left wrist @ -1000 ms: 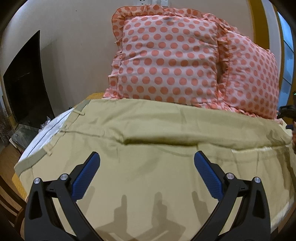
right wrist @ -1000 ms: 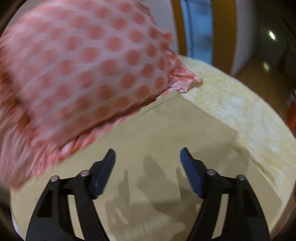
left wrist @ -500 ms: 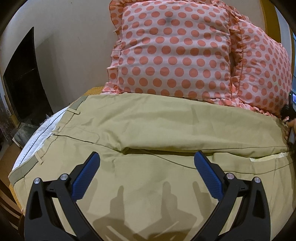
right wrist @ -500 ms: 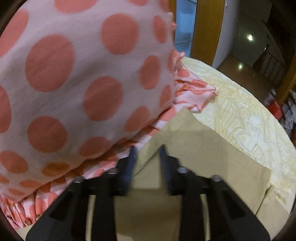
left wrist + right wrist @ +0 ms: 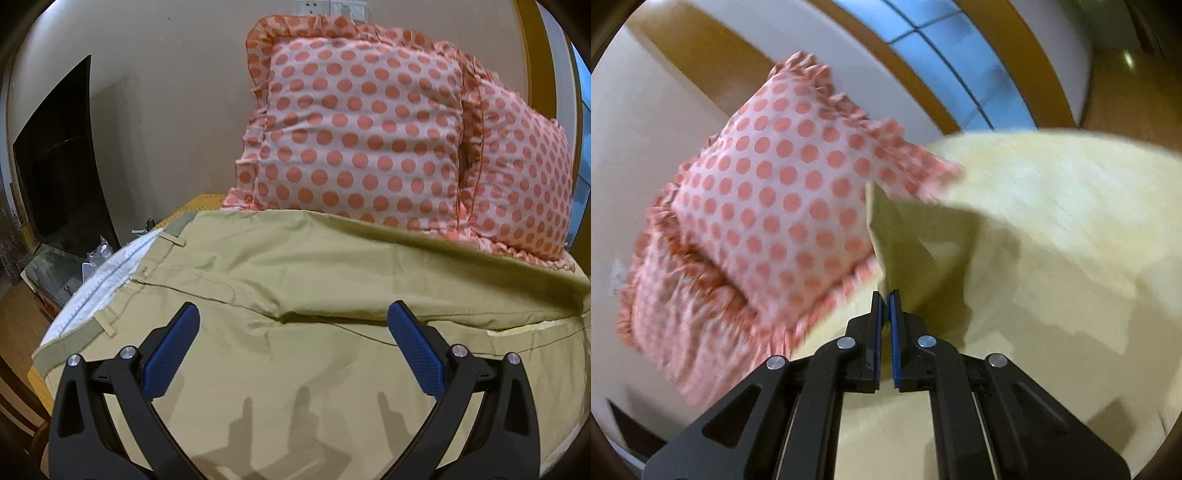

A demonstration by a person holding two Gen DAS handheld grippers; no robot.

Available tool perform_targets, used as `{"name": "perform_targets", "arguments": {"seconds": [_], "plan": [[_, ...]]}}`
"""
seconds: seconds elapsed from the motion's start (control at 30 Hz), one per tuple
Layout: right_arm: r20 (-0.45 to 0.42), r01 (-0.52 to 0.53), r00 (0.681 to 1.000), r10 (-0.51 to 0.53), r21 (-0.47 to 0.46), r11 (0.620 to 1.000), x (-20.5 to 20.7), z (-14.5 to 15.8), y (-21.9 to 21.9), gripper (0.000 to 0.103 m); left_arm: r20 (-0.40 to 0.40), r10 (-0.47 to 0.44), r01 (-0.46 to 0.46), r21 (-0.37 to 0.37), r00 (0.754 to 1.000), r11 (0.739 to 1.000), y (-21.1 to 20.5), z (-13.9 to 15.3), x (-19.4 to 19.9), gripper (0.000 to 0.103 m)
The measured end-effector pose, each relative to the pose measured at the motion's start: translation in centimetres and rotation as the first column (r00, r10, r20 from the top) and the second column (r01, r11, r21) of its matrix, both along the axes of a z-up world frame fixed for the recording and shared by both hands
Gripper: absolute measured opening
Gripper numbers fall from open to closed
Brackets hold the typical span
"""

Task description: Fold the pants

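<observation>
Khaki pants (image 5: 295,354) lie spread across the bed, waistband with white lining (image 5: 103,273) at the left, legs running right. My left gripper (image 5: 293,345) is open and empty, low over the seat of the pants. My right gripper (image 5: 885,301) is shut on the hem end of a pant leg (image 5: 897,240) and holds it lifted off the bed; the cloth stands up from the jaws. In the left wrist view the far leg's edge (image 5: 461,254) is raised toward the right.
Two pink pillows with orange dots (image 5: 362,144) (image 5: 517,177) lean on the wall behind the pants; one shows in the right wrist view (image 5: 783,206). A pale yellow bedspread (image 5: 1052,229) covers the bed. A dark TV (image 5: 59,173) stands at the left. A window (image 5: 960,62) is at the right.
My right gripper closed on the pant leg hem and lifted it up off the bed. The far leg's edge has risen at the right. My left gripper stayed open.
</observation>
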State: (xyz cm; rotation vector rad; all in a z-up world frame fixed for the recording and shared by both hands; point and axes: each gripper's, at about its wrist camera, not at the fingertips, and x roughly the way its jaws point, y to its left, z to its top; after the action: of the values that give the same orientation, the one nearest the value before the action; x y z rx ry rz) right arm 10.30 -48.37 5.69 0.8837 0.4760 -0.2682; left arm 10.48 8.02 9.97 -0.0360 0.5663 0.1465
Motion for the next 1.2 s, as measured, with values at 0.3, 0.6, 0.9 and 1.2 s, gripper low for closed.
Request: {"name": "perform_targets", "arguments": {"seconds": [0.3, 0.6, 0.9, 1.2], "plan": [[-0.092, 0.020, 0.996, -0.001, 0.205, 0.979, -4.3, -4.9, 0.3, 0.054, 0.015, -0.030, 0.032, -0.164, 0.999, 0.986, 3.9, 1.2, 2.2, 0.101], [0.041, 0.003, 0.999, -0.013, 0.217, 0.976, -3.1, -5.6, -2.0, 0.002, -0.086, -0.100, 0.070, -0.293, 0.991, 0.954, 4.8, -0.1, 8.9, 0.101], [0.133, -0.002, 0.991, -0.018, 0.150, 0.989, -4.6, -3.0, -3.0, 0.002, -0.300, -0.075, -0.046, -0.376, 0.951, 0.925, 5.4, -4.2, 17.3, 0.093], [0.118, -0.017, 0.993, 0.007, 0.086, 0.996, -5.3, -2.4, -2.3, 0.001, -0.451, 0.040, -0.161, -0.233, 0.892, 0.959, 5.5, -5.6, 23.5, 0.009]]}}
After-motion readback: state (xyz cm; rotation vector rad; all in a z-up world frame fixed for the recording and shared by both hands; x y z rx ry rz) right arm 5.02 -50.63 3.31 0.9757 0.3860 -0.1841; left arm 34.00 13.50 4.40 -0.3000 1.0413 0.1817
